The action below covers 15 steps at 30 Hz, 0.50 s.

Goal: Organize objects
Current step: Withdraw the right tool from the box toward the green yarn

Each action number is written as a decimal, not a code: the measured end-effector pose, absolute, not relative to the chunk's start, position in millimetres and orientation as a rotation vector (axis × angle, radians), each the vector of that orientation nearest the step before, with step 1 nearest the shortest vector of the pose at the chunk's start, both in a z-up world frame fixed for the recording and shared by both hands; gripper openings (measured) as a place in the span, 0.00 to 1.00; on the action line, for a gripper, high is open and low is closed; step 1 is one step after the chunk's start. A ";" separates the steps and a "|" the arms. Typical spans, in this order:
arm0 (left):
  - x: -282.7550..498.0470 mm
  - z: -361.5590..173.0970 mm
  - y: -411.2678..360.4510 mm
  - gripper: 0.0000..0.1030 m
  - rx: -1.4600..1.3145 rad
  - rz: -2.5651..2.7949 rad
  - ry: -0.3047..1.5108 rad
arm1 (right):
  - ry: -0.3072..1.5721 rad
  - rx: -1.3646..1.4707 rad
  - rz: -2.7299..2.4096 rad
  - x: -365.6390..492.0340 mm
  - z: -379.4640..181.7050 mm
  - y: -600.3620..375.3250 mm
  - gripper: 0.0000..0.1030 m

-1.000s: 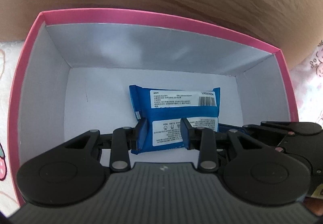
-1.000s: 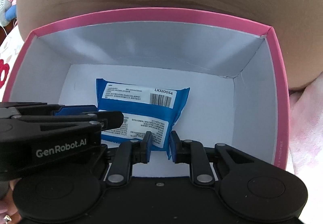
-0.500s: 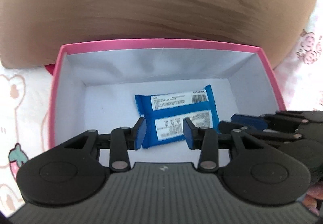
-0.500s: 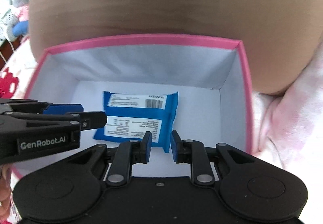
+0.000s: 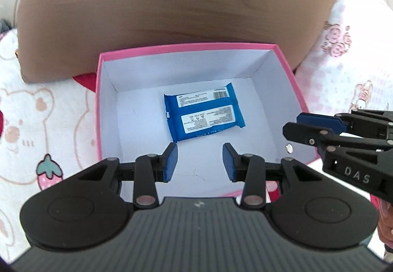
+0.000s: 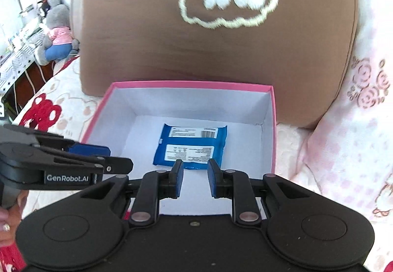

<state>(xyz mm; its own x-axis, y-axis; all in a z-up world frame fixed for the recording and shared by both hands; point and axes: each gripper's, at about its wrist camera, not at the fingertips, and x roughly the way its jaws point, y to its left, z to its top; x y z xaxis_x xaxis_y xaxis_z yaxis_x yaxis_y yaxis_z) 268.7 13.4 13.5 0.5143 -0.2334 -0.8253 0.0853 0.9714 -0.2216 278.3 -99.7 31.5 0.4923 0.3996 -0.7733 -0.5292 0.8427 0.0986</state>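
Pink cartoon-print bed sheet (image 5: 49,110), brown cushion (image 5: 147,9) at 12 o'clock: blue plastic wipes packet (image 5: 203,112) lies flat mid pink cardboard box (image 5: 289,80), left gripper (image 5: 199,161) jaws released and empty, right gripper (image 6: 195,180) narrowed on nothing, placement looks done, next fetch another item.

Brown cushion with a white cloud design (image 6: 221,38): blurred; its top is cut off by the frame edge in both views.
Blue flat packet's white labels (image 5: 206,119): print too small to read.
Pink cardboard box with white inside (image 5: 98,110): near wall hidden behind the gripper bodies.
Grey plush toy (image 6: 57,34): small and soft at the left edge; details unclear.
Hand on the left gripper (image 6: 7,220): only a sliver shows.
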 end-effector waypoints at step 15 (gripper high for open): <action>205.5 71.2 16.1 0.40 -0.093 -0.308 0.976 | 0.829 -0.191 0.598 205.4 76.7 -114.3 0.30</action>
